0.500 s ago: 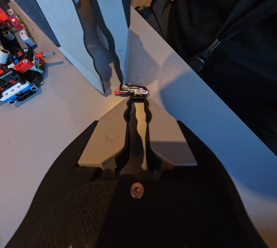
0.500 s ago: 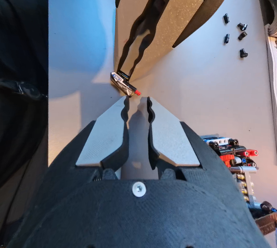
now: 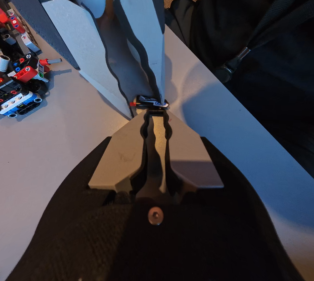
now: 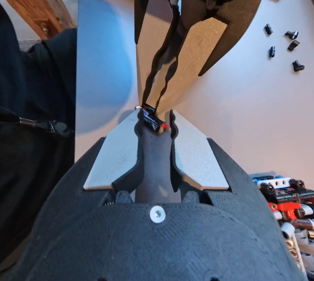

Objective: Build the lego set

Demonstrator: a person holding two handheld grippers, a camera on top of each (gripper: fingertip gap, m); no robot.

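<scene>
Two grippers meet tip to tip over the near edge of the pale desk (image 3: 56, 136). The left gripper (image 3: 156, 112) is clenched on a small black lego piece (image 3: 151, 102) that bears a printed sticker and has a red pin (image 3: 132, 103) sticking out of its left end in the left wrist view; its fingertips pinch a black tab at the piece's near side. The right gripper (image 4: 155, 116) is parted, its fingers straddling the same lego piece (image 4: 153, 122), with the left fingertip (image 4: 138, 114) just beside or touching the stickered end and the right one a little apart from the red pin (image 4: 164, 126). In the right wrist view the left gripper (image 4: 149, 105) comes down from the far side onto the piece.

Off to the left in the left wrist view, a partly built model (image 3: 18, 89) of black, red, blue and white beams sits on the desk; the right wrist view shows it at the near right (image 4: 287, 199). Several loose black connectors (image 4: 292, 46) lie scattered at the far right, well apart from the grippers. Dark clothing (image 3: 254, 26) with a strap fills the space beyond the desk edge.
</scene>
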